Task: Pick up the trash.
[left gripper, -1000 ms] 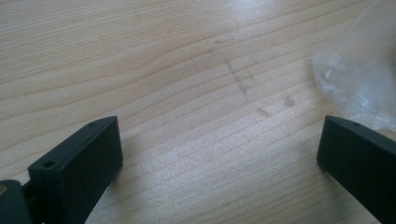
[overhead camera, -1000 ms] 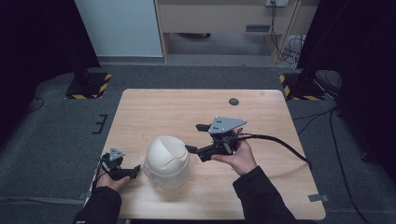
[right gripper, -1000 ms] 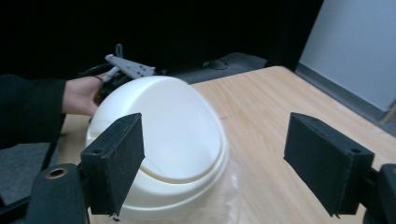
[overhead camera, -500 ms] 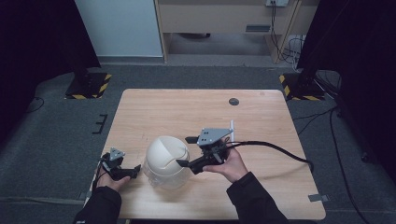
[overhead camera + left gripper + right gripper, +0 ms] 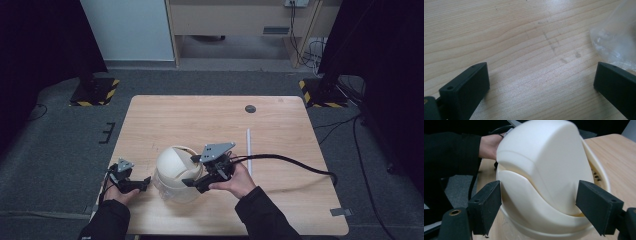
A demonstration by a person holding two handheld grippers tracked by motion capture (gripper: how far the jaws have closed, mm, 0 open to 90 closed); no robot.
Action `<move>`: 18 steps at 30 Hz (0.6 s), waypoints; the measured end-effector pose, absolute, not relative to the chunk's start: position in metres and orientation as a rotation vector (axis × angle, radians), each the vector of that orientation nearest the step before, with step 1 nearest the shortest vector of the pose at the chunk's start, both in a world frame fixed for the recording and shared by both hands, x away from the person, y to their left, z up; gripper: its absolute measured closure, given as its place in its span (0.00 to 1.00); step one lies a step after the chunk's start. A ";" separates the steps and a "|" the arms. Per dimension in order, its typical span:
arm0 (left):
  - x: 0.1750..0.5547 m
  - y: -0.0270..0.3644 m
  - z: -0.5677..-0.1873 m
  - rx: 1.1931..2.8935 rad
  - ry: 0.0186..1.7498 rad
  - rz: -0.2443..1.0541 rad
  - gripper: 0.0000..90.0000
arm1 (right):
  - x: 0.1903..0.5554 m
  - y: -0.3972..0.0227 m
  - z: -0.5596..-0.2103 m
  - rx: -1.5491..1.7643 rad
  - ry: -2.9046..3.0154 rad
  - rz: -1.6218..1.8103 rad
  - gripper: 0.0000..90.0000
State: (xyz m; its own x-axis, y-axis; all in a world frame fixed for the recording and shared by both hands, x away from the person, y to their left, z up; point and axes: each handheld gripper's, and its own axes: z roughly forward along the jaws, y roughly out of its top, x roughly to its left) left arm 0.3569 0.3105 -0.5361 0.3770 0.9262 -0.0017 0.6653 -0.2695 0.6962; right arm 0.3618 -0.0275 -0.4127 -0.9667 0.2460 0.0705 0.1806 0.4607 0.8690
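Nearest to us, both forearms came in low over the table's (image 5: 280, 125) front edge, and the left gripper (image 5: 142, 183) lay level at the front left corner with its jaws spread wide over bare wood, nothing between them. Just beyond, the right gripper (image 5: 192, 182) pointed left at the cream domed lid (image 5: 175, 165) on the clear bin (image 5: 167, 190), jaws wide on either side, pads not pressing. Farther back lay a white straw (image 5: 248, 150).

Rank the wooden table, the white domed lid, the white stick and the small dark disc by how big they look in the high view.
1. wooden table
2. white domed lid
3. white stick, long but very thin
4. small dark disc

The last two are unsure: the stick is longer, the disc wider.
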 end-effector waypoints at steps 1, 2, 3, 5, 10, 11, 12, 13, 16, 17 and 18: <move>0.357 0.310 -0.536 2.029 1.365 0.551 0.00 | 0.362 -0.027 -0.414 0.388 2.637 1.554 0.23; 0.357 0.310 -0.536 2.029 1.365 0.551 0.00 | 0.362 -0.027 -0.414 0.388 2.637 1.554 0.23; 0.357 0.310 -0.536 2.029 1.365 0.551 0.00 | 0.362 -0.025 -0.415 0.396 2.654 1.560 0.24; 0.357 0.310 -0.536 2.029 1.365 0.551 0.00 | 0.363 -0.024 -0.416 0.398 2.669 1.565 0.25; 0.357 0.310 -0.536 2.030 1.364 0.551 0.00 | 0.365 -0.023 -0.417 0.414 2.684 1.587 0.24; 0.357 0.310 -0.536 2.030 1.364 0.551 0.00 | 0.365 -0.022 -0.418 0.419 2.688 1.591 0.23; 0.357 0.310 -0.536 2.030 1.364 0.551 0.00 | 0.365 -0.022 -0.418 0.420 2.689 1.592 0.23; 0.357 0.310 -0.536 2.030 1.364 0.551 0.00 | 0.365 -0.021 -0.418 0.423 2.689 1.593 0.23; 0.357 0.310 -0.536 2.030 1.364 0.551 0.00 | 0.366 -0.019 -0.420 0.434 2.694 1.606 0.22; 0.357 0.310 -0.536 2.030 1.364 0.551 0.00 | 0.366 -0.018 -0.420 0.439 2.694 1.611 0.22; 0.357 0.310 -0.536 2.030 1.364 0.551 0.00 | 0.366 -0.018 -0.420 0.445 2.695 1.616 0.22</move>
State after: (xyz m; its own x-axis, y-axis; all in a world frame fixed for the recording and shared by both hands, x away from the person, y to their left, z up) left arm 0.3571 0.3103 -0.5361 0.3781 0.9258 -0.0013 0.6651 -0.2707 0.6960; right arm 0.3663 -0.0180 -0.4203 -0.9601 0.2217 0.1702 0.2545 0.4421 0.8601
